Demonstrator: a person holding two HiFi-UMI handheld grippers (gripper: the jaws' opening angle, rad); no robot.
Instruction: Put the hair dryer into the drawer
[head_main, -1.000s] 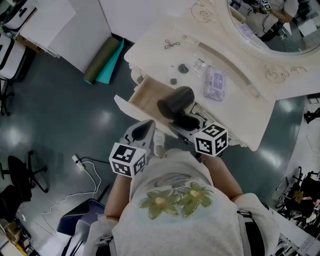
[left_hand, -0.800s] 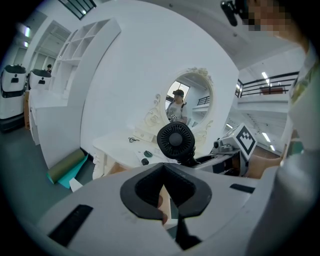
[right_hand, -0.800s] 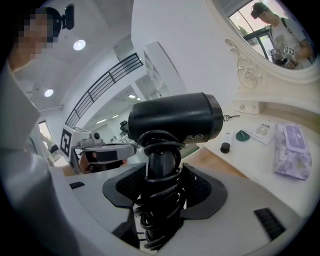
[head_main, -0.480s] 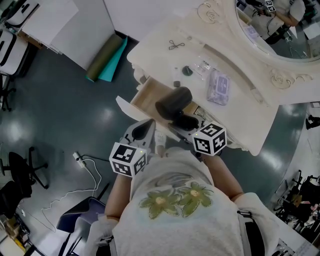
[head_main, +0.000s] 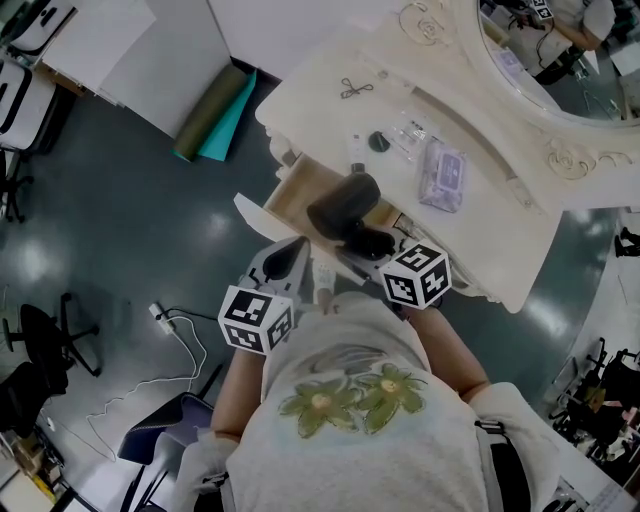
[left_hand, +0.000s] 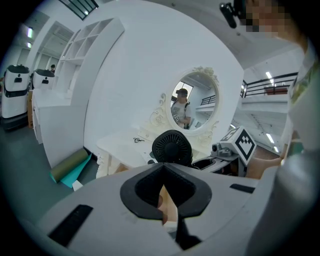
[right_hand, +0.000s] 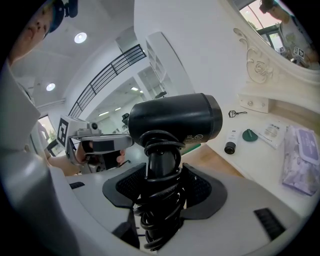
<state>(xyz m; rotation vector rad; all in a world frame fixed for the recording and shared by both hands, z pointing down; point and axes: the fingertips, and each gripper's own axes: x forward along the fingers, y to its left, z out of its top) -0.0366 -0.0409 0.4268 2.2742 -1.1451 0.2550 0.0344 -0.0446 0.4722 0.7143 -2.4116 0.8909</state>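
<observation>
A black hair dryer (head_main: 345, 205) with its cord wound round the handle hangs over the open wooden drawer (head_main: 290, 192) of the white dressing table. My right gripper (head_main: 368, 245) is shut on the handle, and the dryer's barrel (right_hand: 175, 120) lies crosswise above the jaws (right_hand: 162, 187). My left gripper (head_main: 290, 258) is held just left of it, near the drawer's front panel, shut with nothing in it. In the left gripper view the dryer's rear grille (left_hand: 171, 147) shows beyond my left gripper (left_hand: 164, 172).
On the dressing table top (head_main: 320, 70) lie a purple packet (head_main: 443, 180), a dark round lid (head_main: 378, 142), a small bottle (head_main: 357, 168) and scissors (head_main: 352, 90). An oval mirror (head_main: 560, 50) stands behind. A rolled mat (head_main: 212, 115), a cable (head_main: 165, 320) and a chair (head_main: 40, 340) are on the floor.
The right gripper has carried the hair dryer slightly left and lower over the open drawer. The left gripper has stayed where it was.
</observation>
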